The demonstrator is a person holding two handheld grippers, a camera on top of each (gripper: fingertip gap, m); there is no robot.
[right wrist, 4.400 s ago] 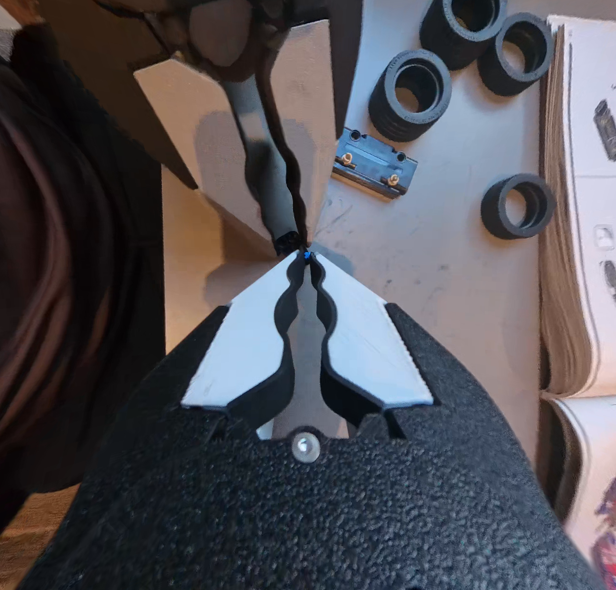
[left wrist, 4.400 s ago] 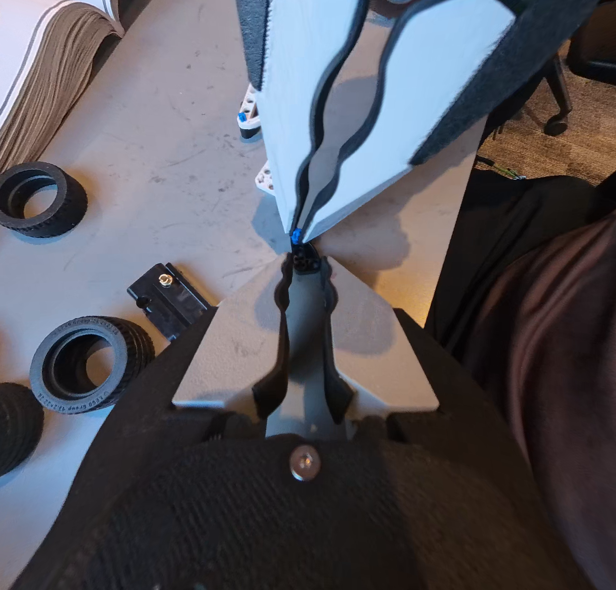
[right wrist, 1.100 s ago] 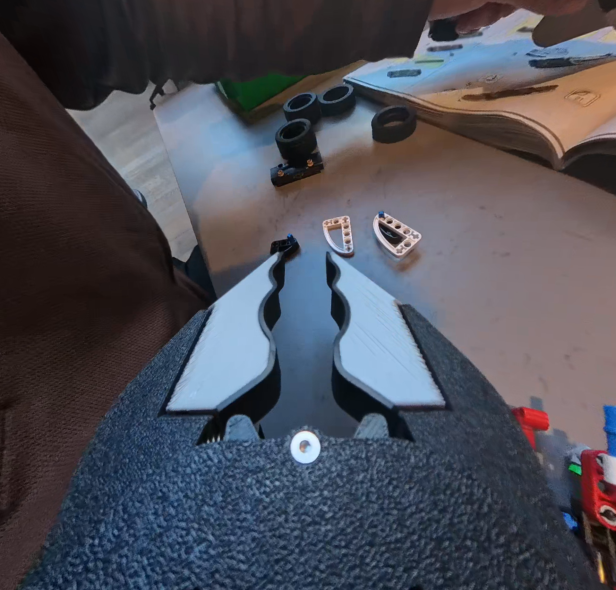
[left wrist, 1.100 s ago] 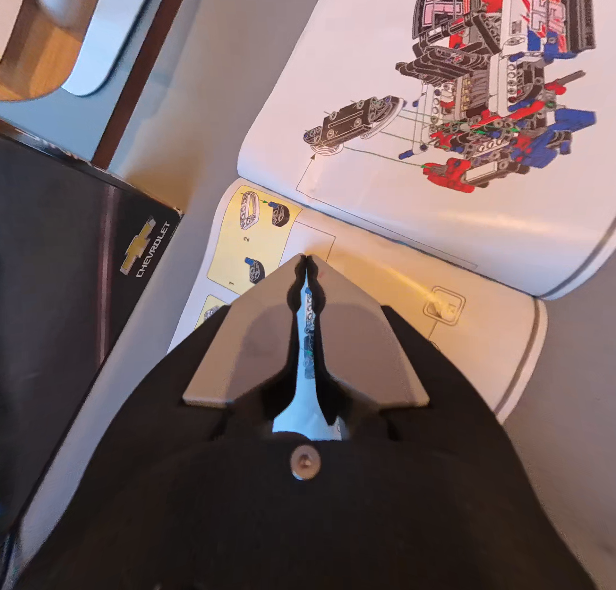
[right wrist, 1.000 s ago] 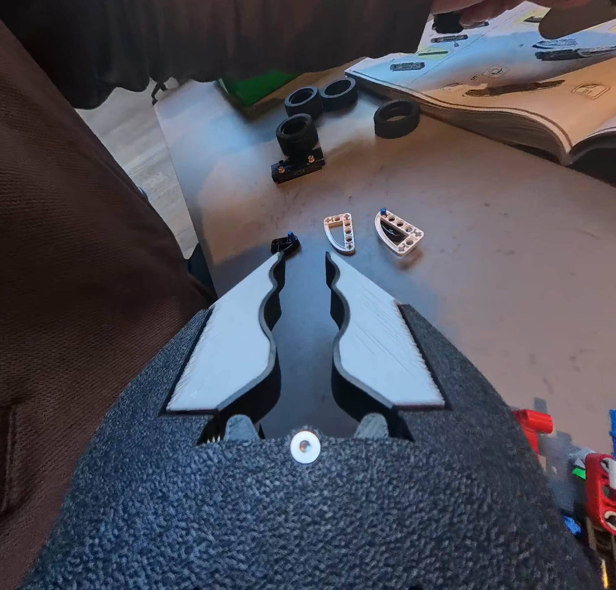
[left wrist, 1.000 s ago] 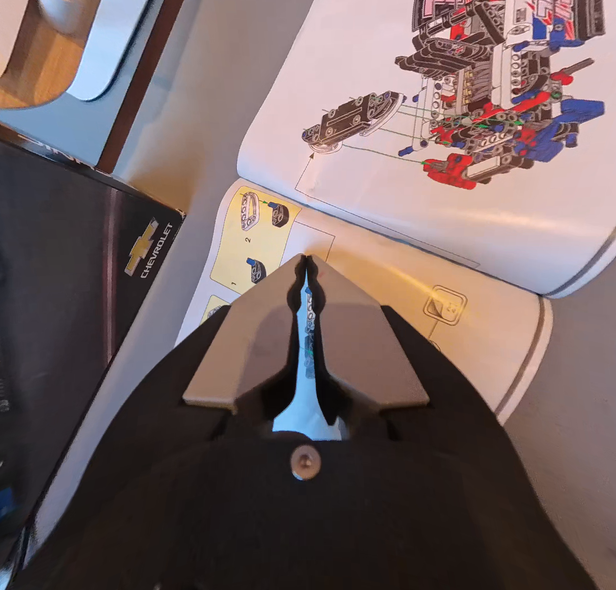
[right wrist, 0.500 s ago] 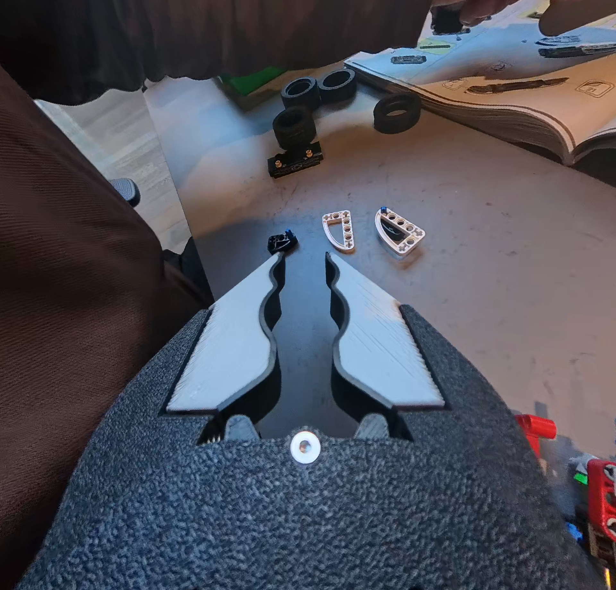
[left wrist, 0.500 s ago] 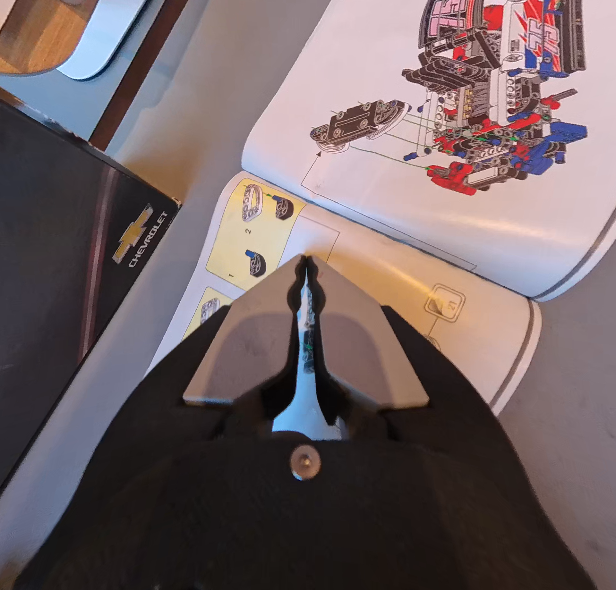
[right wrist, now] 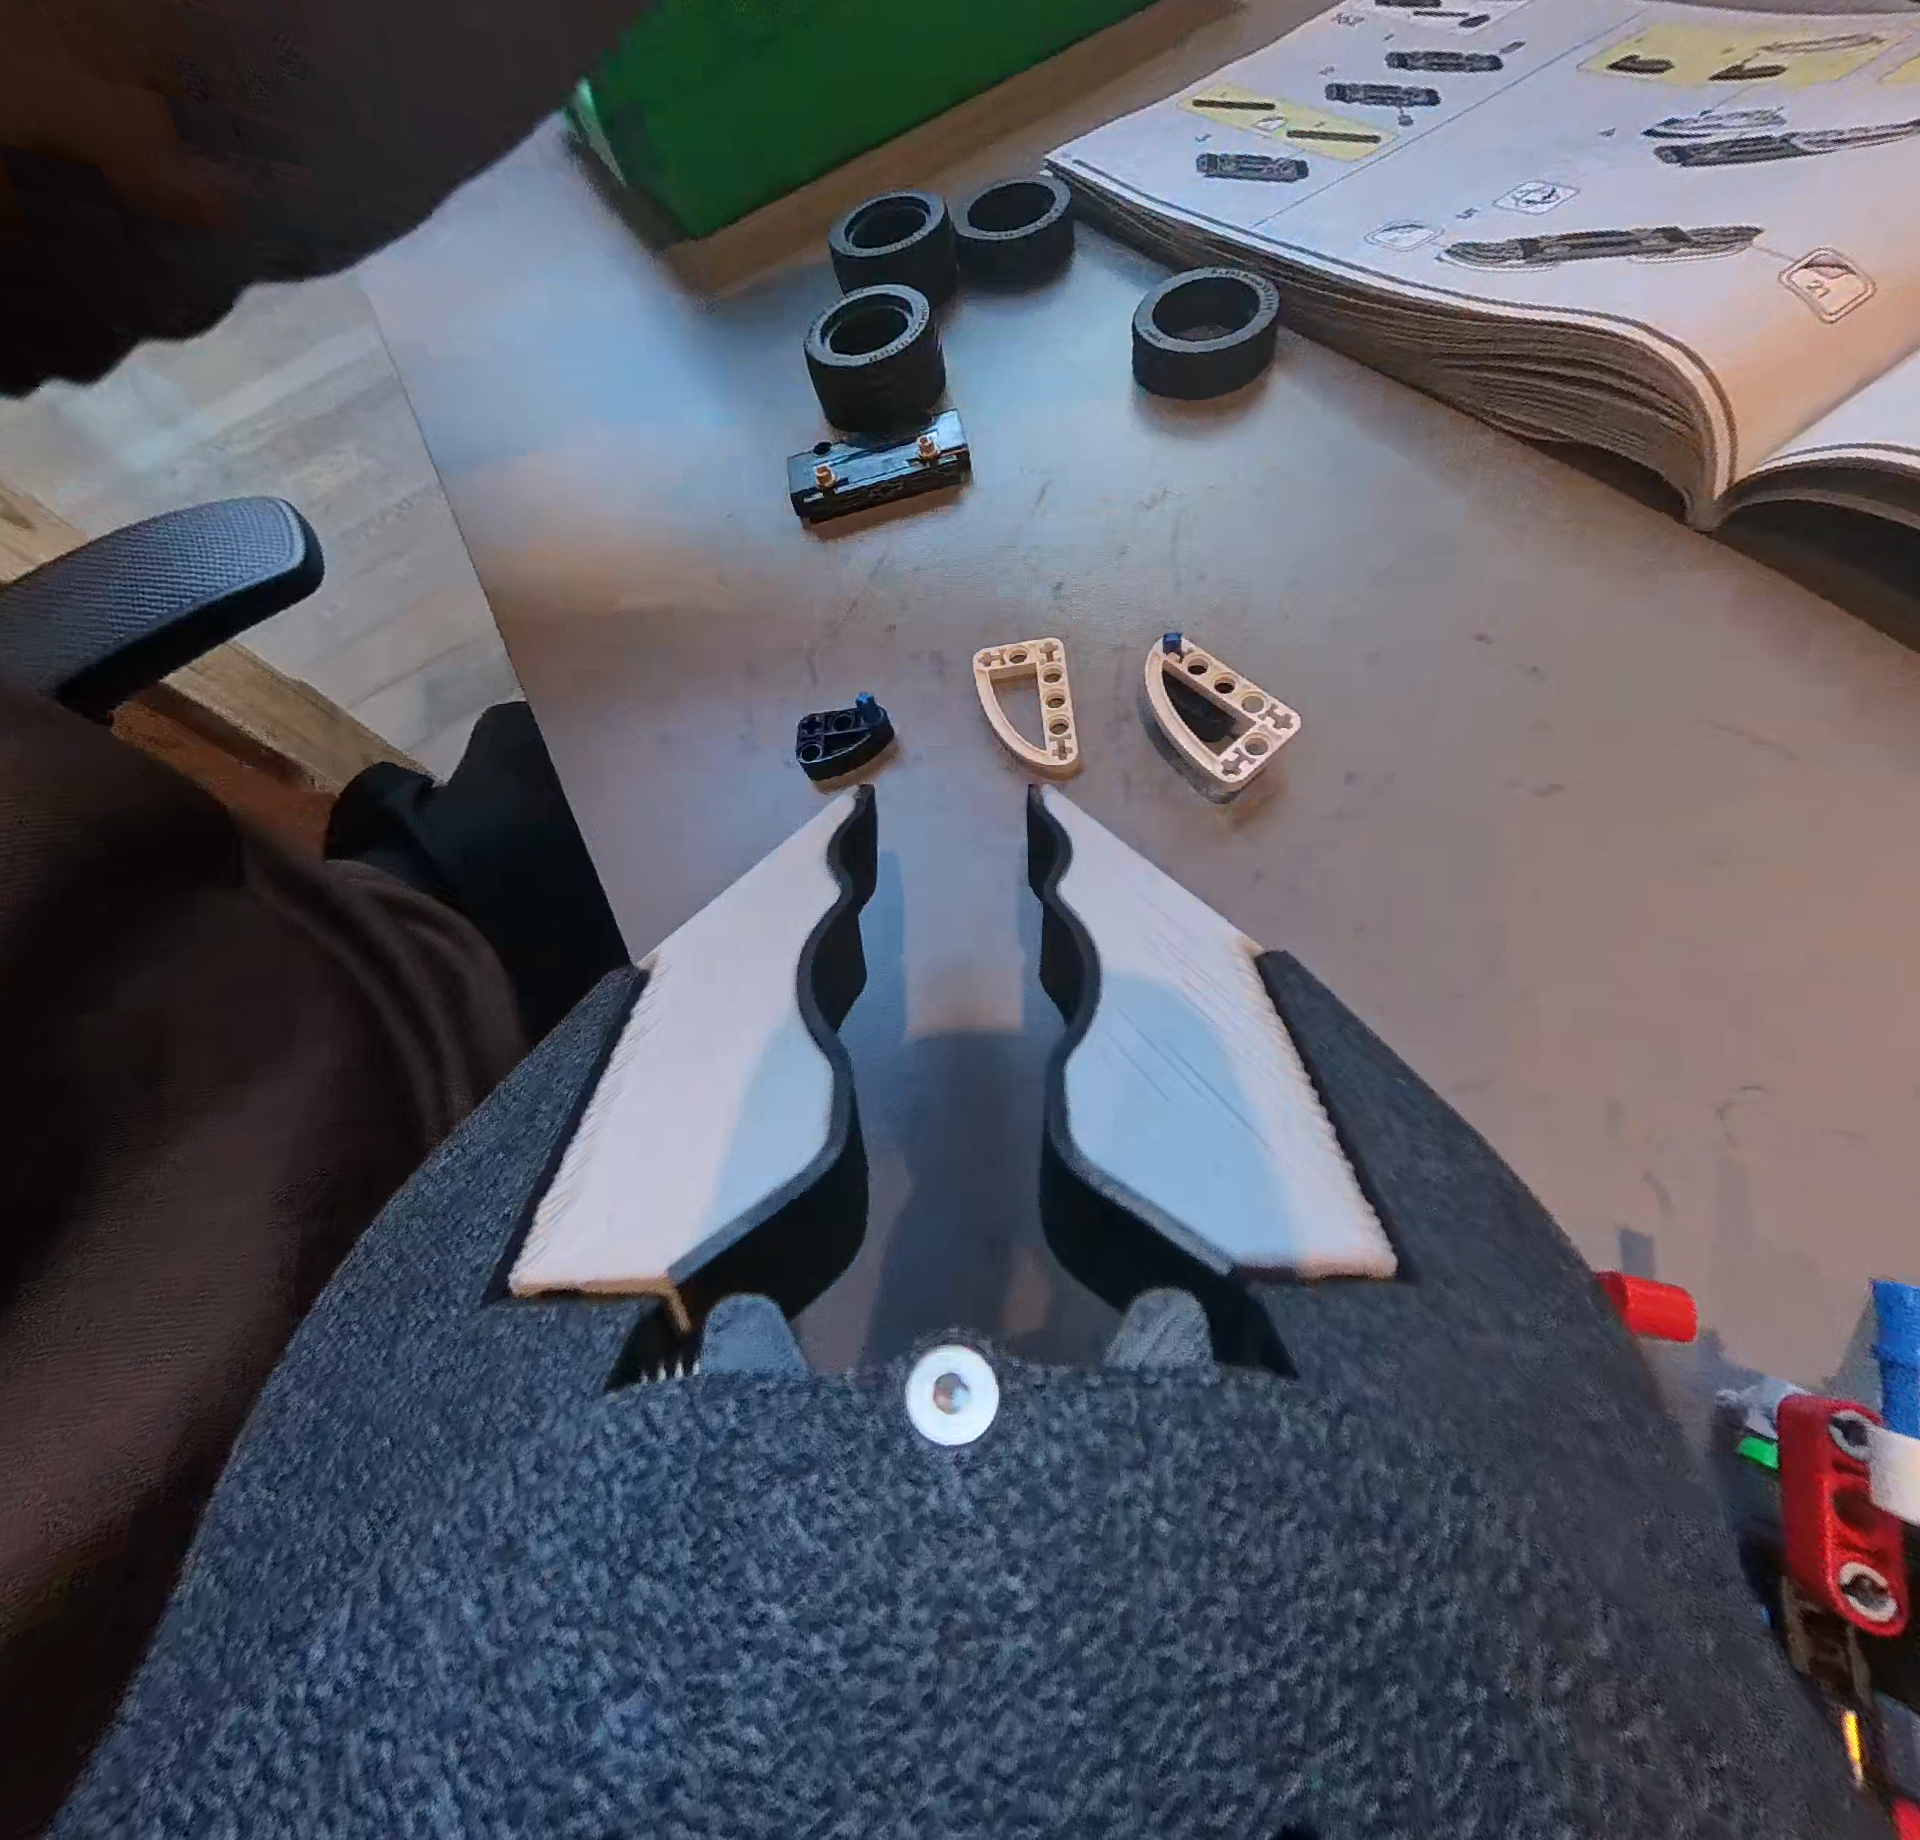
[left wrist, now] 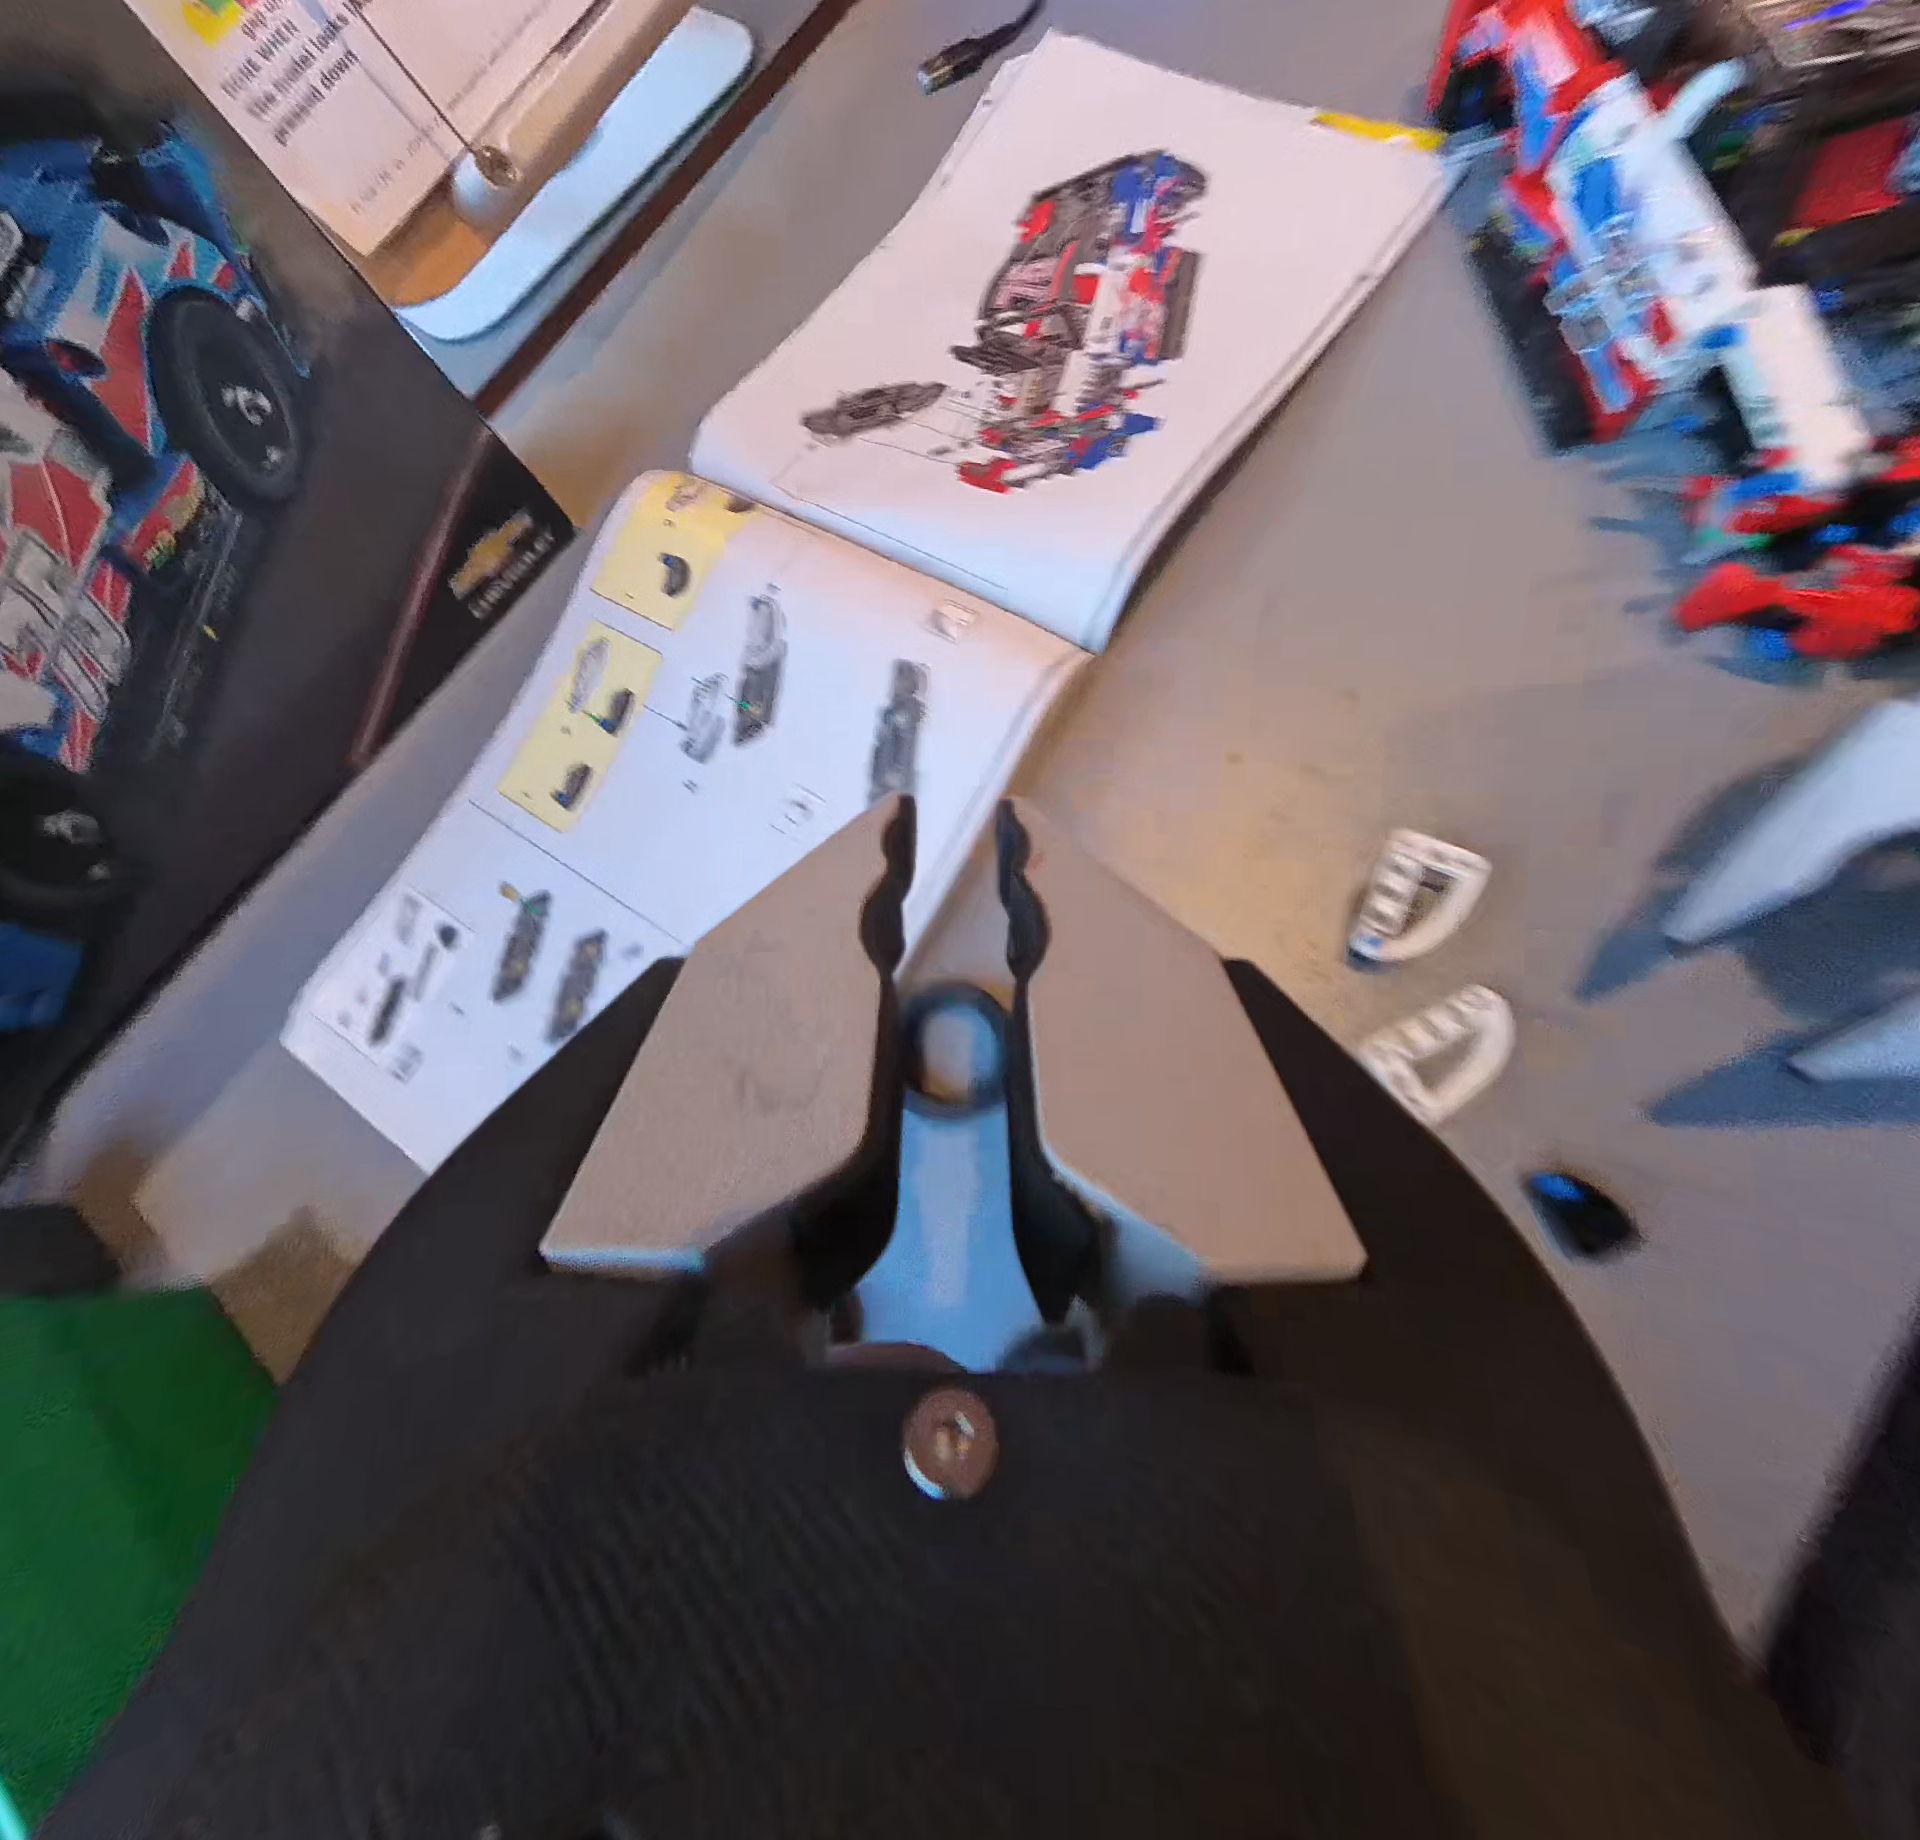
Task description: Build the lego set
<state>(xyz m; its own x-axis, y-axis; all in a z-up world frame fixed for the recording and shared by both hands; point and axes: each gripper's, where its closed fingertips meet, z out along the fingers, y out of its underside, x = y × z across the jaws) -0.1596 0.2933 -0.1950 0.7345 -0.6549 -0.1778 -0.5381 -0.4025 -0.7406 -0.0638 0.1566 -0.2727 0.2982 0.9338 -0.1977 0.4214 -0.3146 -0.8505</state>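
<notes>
My right gripper (right wrist: 951, 803) is open and empty, low over the grey table (right wrist: 1455, 907). Just beyond its tips lie a small black piece with a blue pin (right wrist: 844, 736), a flat white curved beam (right wrist: 1029, 710) and a second white curved beam with a black piece and blue pin in it (right wrist: 1221, 715). My left gripper (left wrist: 951, 819) is open and empty, above the near edge of the open instruction manual (left wrist: 831, 647). The left wrist view is blurred; it shows the two white beams (left wrist: 1413, 907) (left wrist: 1439, 1047) and the black piece (left wrist: 1574, 1208) to its right.
Several black tyres (right wrist: 876, 351) and a black block with gold pins (right wrist: 881, 471) lie beyond the pieces. The part-built red, white and blue car (left wrist: 1662, 232) stands at the far right, the set's box (left wrist: 156, 491) at the left. A chair armrest (right wrist: 156, 585) is off the table's edge. One gripper's finger ends stand about 20 cm off the other's. To the black piece (left wrist: 1574, 1208): right tips about 6 cm, left tips about 20 cm. Seen from the right wrist view (right wrist: 850, 709) as well.
My left gripper has pulled back from the manual towards the table's middle and its jaws have opened. My right gripper stays open and has drawn back slightly from the pieces.
</notes>
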